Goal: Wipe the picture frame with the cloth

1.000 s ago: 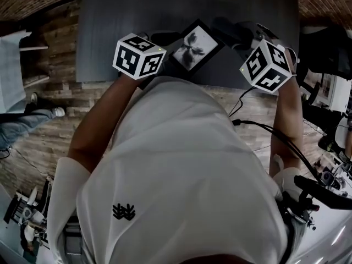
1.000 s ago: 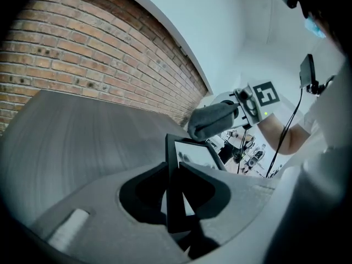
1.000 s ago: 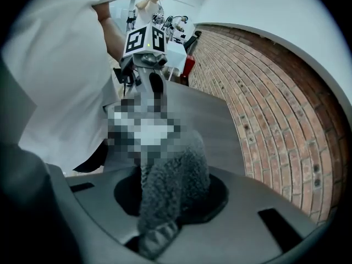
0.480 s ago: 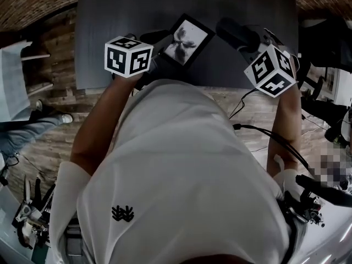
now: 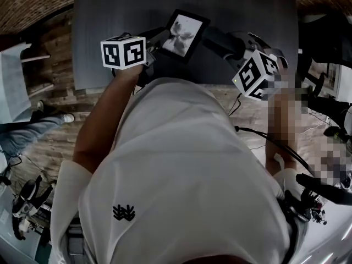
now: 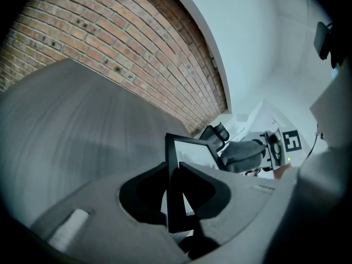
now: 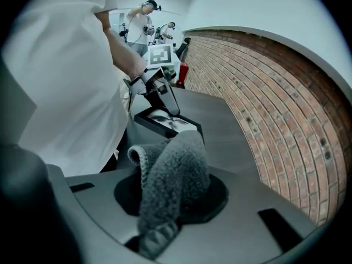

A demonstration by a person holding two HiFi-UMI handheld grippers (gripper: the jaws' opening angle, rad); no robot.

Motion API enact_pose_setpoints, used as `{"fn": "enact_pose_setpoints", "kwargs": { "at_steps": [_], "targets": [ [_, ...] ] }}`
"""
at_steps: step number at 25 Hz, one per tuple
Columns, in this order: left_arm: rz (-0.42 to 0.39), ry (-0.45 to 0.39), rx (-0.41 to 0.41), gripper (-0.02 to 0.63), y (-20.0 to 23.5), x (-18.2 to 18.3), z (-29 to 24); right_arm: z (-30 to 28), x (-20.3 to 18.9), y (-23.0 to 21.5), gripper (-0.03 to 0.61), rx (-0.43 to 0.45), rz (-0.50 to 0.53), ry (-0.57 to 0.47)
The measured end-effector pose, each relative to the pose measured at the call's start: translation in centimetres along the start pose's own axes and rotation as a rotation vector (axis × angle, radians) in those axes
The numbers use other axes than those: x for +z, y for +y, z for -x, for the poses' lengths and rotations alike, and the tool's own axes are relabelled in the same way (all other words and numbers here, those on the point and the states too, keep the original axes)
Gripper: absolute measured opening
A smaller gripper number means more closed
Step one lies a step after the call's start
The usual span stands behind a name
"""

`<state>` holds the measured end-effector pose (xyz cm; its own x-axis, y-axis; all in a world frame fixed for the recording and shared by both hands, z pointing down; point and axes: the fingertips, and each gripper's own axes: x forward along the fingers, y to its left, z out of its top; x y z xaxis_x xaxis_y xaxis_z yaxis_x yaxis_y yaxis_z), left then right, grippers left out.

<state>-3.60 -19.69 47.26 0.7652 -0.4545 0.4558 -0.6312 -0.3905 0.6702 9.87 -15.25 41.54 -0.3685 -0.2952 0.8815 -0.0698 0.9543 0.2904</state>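
My left gripper (image 6: 175, 197) fingers clamp picture frame (image 6: 190, 153) edge above worktop (image 5: 110, 15) near edge. My right gripper (image 7: 165, 213) fingers pinch cloth (image 7: 176, 175) beside it. Wiping seemingly all ahead.

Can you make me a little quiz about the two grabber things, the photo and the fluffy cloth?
1. Pick one. The right gripper has its jaws shut on: A a sponge, B the cloth, C a brush.
2. True or false: nothing is holding the picture frame.
3. Fill the gap: the wall beside the table is built of ____.
Key: 1 B. 2 false, the left gripper grips its edge in its jaws. 3 brick.
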Motion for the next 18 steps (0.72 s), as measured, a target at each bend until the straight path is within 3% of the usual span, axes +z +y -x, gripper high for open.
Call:
{"fn": "enact_pose_setpoints", "kwargs": {
  "at_steps": [18],
  "targets": [
    [0.196, -0.137, 0.06, 0.074, 2.4, 2.2, 0.7, 0.4, 4.7, 5.3, 0.086, 0.09, 0.01, -0.14]
  ]
}}
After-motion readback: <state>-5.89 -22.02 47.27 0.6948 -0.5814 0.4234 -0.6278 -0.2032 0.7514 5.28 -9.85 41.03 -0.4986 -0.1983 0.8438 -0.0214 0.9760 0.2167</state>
